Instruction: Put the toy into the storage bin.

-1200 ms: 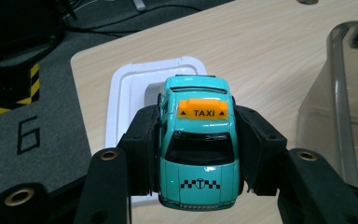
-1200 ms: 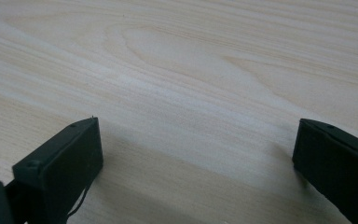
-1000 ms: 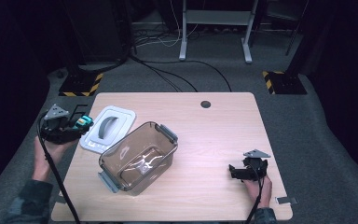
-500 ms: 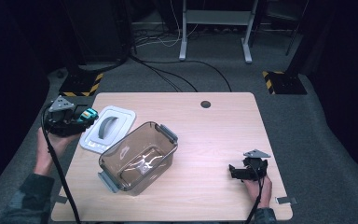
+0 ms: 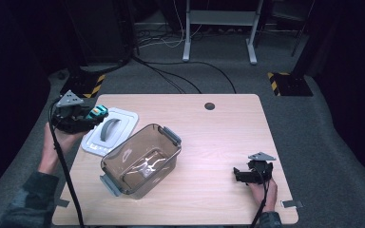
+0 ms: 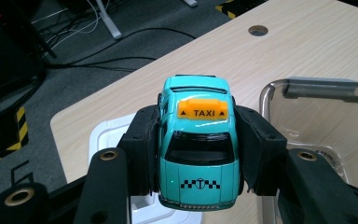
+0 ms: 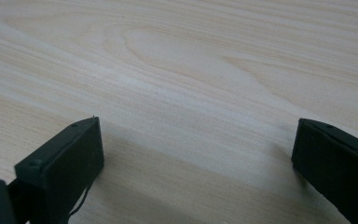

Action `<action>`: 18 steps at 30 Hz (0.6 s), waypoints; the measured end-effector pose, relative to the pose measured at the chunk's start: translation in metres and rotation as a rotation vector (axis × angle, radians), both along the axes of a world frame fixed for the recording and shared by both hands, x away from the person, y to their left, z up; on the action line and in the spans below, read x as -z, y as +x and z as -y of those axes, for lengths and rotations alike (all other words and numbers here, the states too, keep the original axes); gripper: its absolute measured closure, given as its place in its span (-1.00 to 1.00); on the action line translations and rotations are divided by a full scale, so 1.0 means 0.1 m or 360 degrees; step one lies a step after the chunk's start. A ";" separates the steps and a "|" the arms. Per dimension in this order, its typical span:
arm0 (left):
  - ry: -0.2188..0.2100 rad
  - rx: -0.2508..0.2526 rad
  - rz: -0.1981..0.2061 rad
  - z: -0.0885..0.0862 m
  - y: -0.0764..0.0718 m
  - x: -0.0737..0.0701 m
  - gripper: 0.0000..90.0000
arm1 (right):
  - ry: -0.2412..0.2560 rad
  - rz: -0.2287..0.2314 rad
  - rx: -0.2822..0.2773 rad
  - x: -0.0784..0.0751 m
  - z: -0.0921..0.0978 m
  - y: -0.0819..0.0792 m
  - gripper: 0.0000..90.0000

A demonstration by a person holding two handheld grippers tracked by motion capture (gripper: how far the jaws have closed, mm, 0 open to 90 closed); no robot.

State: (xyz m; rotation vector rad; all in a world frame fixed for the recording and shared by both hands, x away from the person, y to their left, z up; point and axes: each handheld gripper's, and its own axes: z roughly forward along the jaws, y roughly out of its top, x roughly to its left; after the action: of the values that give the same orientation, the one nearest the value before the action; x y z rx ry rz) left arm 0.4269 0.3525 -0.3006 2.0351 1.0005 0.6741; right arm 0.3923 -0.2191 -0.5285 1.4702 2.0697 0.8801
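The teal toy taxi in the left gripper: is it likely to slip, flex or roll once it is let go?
The teal toy taxi with the orange roof sign looks rigid, so the left gripper, clamped on its flanks, probably won't deform it. Its glossy paint may slide on the pads. Being a car, it would likely roll if released inside the clear plastic box.

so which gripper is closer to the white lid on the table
Left. The left gripper, shut on the teal toy taxi, hangs over the left edge of the white lid. The right gripper sits open, low at the table's right front, beyond the clear container.
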 end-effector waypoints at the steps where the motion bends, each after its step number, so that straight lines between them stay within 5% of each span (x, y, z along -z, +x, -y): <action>1: -0.0001 0.0012 0.0001 0.02 0.01 -0.01 0.17 | 0.0001 0.0001 0.0000 0.00 0.00 0.00 -0.97; 18: 0.0020 0.0189 -0.0042 0.44 0.13 -0.13 0.17 | 0.0002 0.0001 0.0000 0.00 0.00 0.00 -0.97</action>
State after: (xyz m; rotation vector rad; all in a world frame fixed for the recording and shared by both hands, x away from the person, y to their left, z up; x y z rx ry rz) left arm 0.4397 0.3084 -0.2874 2.1006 0.8843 0.5936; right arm 0.3923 -0.2191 -0.5285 1.4701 2.0694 0.8817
